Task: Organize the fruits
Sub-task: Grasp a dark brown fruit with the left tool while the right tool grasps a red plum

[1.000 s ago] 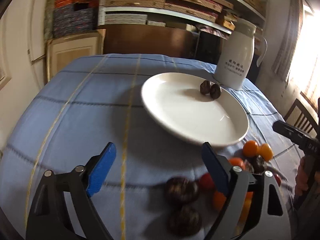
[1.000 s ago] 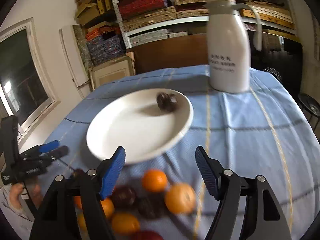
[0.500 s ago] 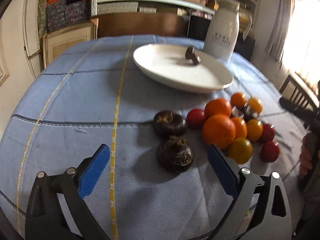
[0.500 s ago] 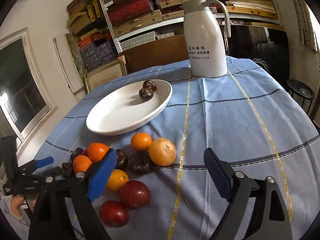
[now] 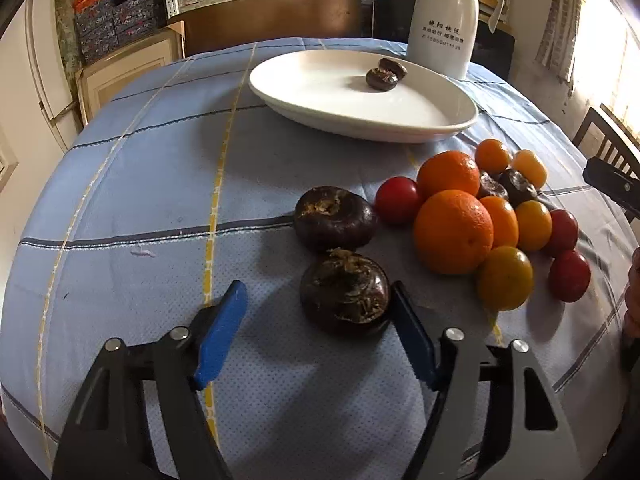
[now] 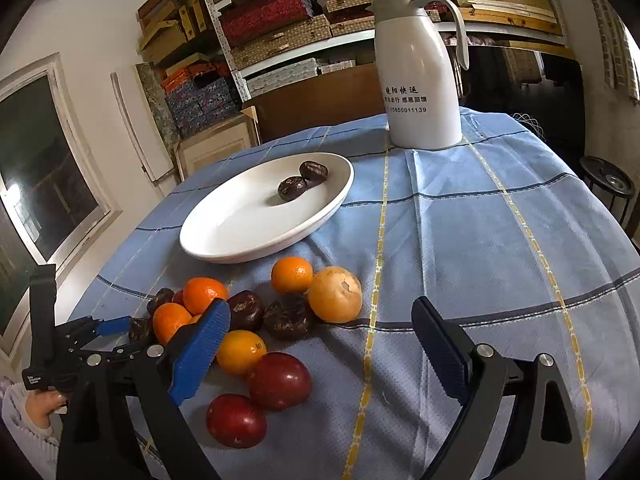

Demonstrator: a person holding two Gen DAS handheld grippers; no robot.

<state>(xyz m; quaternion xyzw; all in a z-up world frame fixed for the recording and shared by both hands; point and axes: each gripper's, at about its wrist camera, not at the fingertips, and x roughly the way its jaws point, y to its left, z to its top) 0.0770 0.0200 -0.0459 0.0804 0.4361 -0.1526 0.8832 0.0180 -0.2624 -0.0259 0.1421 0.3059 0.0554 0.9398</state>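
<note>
Straddling the nearest chestnut (image 5: 345, 294), the left claw (image 5: 318, 322) stands apart, its right finger touching or just beside the chestnut's flank and its left finger well clear. To take it well, I judge the claw should shift so the chestnut sits midway between the fingers, push a little farther forward so the pads meet its widest part, then shut slowly; it looks squat and hard, so an off-centre squeeze could pop it sideways into its neighbour.

Just behind that chestnut lies a second chestnut (image 5: 334, 218), almost touching it. To the first chestnut's right sits the fruit pile (image 5: 480, 216): oranges, red fruits and more dark chestnuts, packed against one another. Keep the right finger from nudging the big orange (image 5: 452, 232).

Farther back from the chestnut, the plate (image 5: 312, 96) already holds two chestnuts (image 5: 384, 76), so sorting seems barely begun and the plate is the likely drop spot. Behind it stands the jug (image 5: 442, 20).

The right claw (image 6: 320, 340) hangs apart over the pile's other side, gripping nothing, above the blue-clothed desk (image 6: 460, 240).
</note>
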